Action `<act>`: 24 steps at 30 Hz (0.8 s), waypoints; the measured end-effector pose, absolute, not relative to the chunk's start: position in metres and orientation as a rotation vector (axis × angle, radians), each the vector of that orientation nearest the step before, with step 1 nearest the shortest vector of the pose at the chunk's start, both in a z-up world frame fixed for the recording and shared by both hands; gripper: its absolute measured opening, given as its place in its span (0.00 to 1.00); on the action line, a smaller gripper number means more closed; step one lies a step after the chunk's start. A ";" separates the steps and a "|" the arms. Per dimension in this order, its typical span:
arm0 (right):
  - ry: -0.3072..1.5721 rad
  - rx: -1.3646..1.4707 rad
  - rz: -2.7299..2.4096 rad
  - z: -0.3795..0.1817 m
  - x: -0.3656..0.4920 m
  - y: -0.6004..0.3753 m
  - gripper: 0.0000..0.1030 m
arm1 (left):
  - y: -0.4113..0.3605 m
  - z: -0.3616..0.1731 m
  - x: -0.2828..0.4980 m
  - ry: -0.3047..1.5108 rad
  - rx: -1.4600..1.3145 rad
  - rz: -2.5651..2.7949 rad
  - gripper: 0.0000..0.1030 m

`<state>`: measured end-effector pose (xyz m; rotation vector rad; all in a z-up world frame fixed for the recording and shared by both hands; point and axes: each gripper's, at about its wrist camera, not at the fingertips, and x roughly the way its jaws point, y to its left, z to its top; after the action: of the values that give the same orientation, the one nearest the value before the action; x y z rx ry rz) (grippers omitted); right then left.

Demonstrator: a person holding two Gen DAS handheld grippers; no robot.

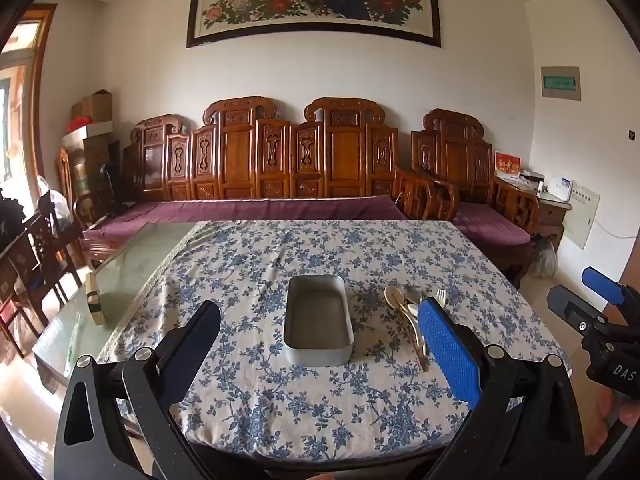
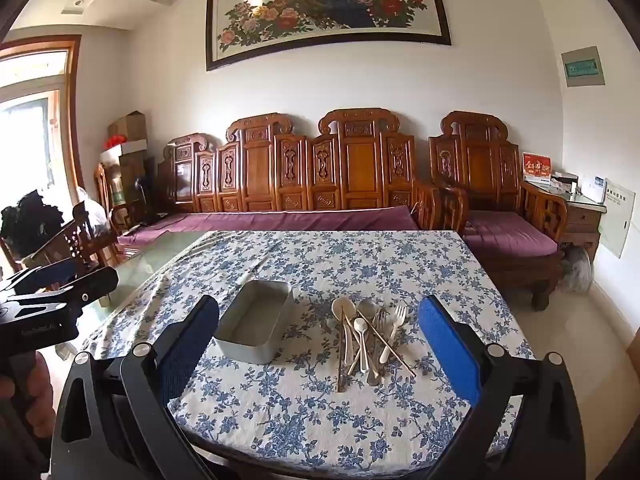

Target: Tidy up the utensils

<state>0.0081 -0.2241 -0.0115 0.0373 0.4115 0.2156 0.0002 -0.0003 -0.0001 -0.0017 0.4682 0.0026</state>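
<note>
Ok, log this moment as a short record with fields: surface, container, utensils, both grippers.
surface: table under a blue floral tablecloth
container: grey metal tin, empty, lidless, left of the utensils
utensils: mixed pile of spoons, forks and chopsticks, loose on the cloth, none in the tin
left gripper: open, holding nothing, above the table's near edge
right gripper: open, holding nothing, facing the pile

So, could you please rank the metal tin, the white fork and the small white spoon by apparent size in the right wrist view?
1. Tin, clearly largest.
2. White fork.
3. Small white spoon, a little shorter than the fork; both lie in one pile, partly overlapped, so that order is unsure.
</note>
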 end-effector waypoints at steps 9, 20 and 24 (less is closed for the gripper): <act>0.418 0.044 0.217 -0.012 0.009 -0.225 0.98 | -0.002 0.002 0.001 0.465 0.000 0.005 0.93; 0.415 0.041 0.217 -0.011 0.008 -0.225 0.98 | -0.007 0.003 -0.001 0.459 -0.005 -0.001 0.93; 0.415 0.042 0.216 -0.011 0.008 -0.225 0.98 | -0.007 0.005 -0.002 0.458 -0.004 -0.001 0.93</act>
<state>0.0077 -0.2249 -0.0110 0.0422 0.4148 0.2160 -0.0018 -0.0070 0.0053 -0.0040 0.4580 -0.0012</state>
